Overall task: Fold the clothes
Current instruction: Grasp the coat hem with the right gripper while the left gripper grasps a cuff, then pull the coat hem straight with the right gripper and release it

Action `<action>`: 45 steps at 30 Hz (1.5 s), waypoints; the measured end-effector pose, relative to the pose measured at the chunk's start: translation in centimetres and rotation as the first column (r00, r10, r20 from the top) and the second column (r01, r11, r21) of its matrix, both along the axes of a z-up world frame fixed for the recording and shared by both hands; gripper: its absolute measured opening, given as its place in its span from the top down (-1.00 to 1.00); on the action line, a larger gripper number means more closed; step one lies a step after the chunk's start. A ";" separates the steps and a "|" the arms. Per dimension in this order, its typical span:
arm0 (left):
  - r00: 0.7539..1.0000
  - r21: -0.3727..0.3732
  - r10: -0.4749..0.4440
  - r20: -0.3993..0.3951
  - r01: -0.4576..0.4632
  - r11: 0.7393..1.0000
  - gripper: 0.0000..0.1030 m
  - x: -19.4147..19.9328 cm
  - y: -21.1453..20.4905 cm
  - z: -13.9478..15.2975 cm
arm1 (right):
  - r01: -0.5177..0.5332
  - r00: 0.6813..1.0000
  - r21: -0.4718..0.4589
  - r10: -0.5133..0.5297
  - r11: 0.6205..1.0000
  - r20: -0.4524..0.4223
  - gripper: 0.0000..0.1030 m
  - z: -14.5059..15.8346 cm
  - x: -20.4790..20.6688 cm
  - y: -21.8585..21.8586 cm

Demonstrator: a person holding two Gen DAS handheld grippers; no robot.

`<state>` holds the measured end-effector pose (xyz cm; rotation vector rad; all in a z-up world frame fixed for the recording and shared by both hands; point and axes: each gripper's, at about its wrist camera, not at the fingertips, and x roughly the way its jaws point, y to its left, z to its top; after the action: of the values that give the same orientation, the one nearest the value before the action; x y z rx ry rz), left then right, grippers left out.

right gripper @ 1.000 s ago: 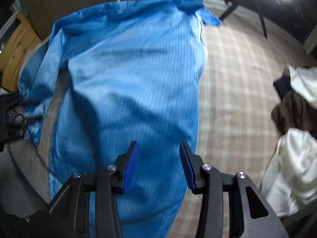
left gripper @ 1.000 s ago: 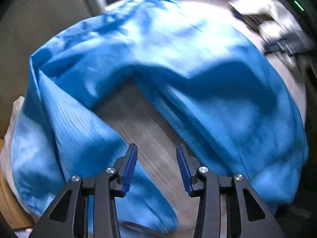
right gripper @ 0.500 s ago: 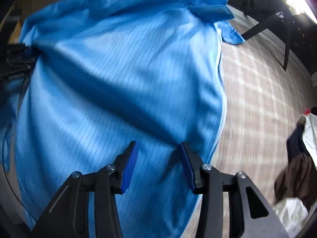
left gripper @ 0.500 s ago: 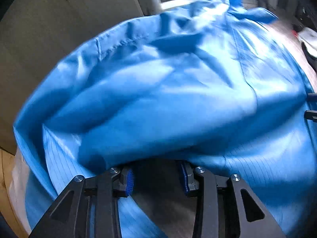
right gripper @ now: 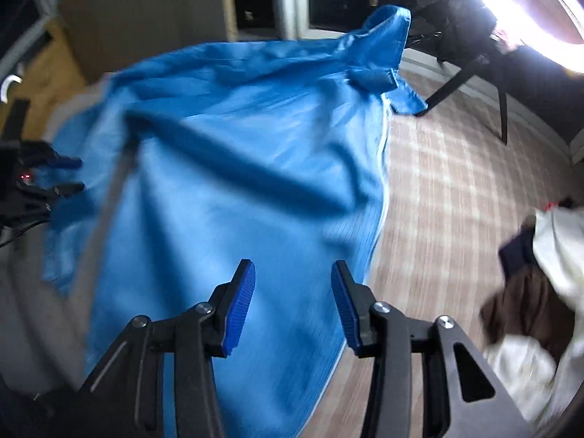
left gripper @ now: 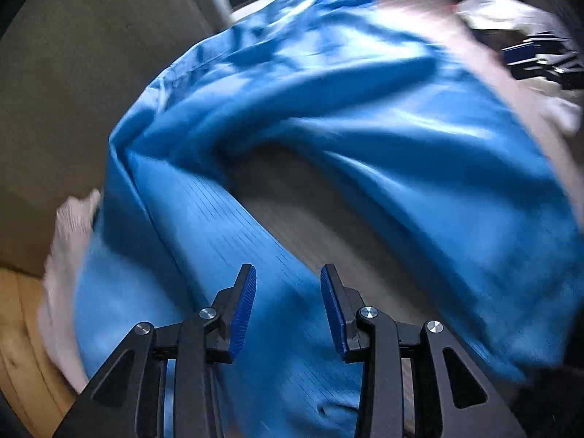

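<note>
While both frames are motion-blurred, the layout is readable. Left wrist view, left to right: wooden surface (left gripper: 22,357) at the lower left edge, a pale cloth (left gripper: 64,255) bunched just beside it, then the blue shirt (left gripper: 419,153) filling most of the frame. The shirt is spread over a plaid-patterned surface (left gripper: 310,211) and bends around a bare patch of it. One pinstriped section runs down toward the left gripper (left gripper: 288,310). Its jaws stand partly apart, blue pads clear, nothing pinched; the fabric lies below and behind them, not between the pads. Far upper right: white and dark clothes (left gripper: 529,36), blurred, can't tell what they are.

Right wrist view, left to right: the left gripper (right gripper: 62,175) shows at the left edge, at the shirt's side, contact not readable. The shirt (right gripper: 237,168) lies flat across the left and centre, collar (right gripper: 379,36) at the far end, front edge running down the right side of the cloth. The right gripper (right gripper: 292,310) hangs over the shirt's near end, jaws partly apart, gripping nothing. Right of the shirt is bare plaid surface (right gripper: 456,182), with dark chair legs (right gripper: 467,73) beyond it. Lower right: a heap of white and brown garments (right gripper: 529,310), well apart from the shirt.
</note>
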<state>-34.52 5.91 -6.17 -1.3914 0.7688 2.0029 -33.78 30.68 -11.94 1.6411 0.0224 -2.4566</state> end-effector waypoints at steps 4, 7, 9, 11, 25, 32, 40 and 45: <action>0.997 0.037 -0.068 -0.024 0.069 0.997 0.23 6.9 -2.7 3.0 | -0.020 1.000 -0.086 0.020 0.996 -0.003 0.16 2.4 8.0 -0.3; 0.994 0.092 -0.109 0.017 0.107 0.990 0.19 12.7 -5.2 4.3 | -0.044 0.999 -0.141 0.044 0.989 -0.001 0.07 3.0 14.5 -2.6; 0.987 0.151 -0.140 0.074 0.128 0.980 0.19 15.7 -5.4 3.8 | -0.085 0.995 -0.170 0.094 0.982 0.045 0.04 1.5 18.3 -6.1; 0.972 0.186 -0.189 0.137 0.162 0.969 0.19 18.0 -4.3 1.0 | -0.135 0.984 -0.195 0.155 0.972 0.091 0.04 -0.6 21.4 -9.8; 0.978 0.243 -0.103 0.183 0.057 0.968 0.19 23.3 -3.8 -1.7 | -0.312 0.921 -0.102 0.327 0.945 0.211 0.73 -9.4 22.2 -17.5; 0.987 0.292 -0.126 0.102 0.091 0.952 0.18 24.7 0.6 -1.6 | -0.129 0.964 -0.320 0.194 0.939 0.180 0.79 -6.4 18.4 -10.2; 0.978 0.259 -0.184 0.097 0.154 0.954 0.63 24.4 4.2 -4.6 | 0.054 0.980 -0.588 0.071 0.807 0.188 0.81 -4.6 16.0 -4.2; 0.977 0.272 -0.126 0.174 0.075 0.959 0.66 24.4 2.1 -4.5 | 0.015 0.976 -0.630 0.125 0.777 0.178 0.81 -4.4 15.7 -4.5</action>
<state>-10.14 8.04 -10.63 -1.3330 0.4585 1.7877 -18.10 26.18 -16.30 1.5260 -0.6970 -1.9063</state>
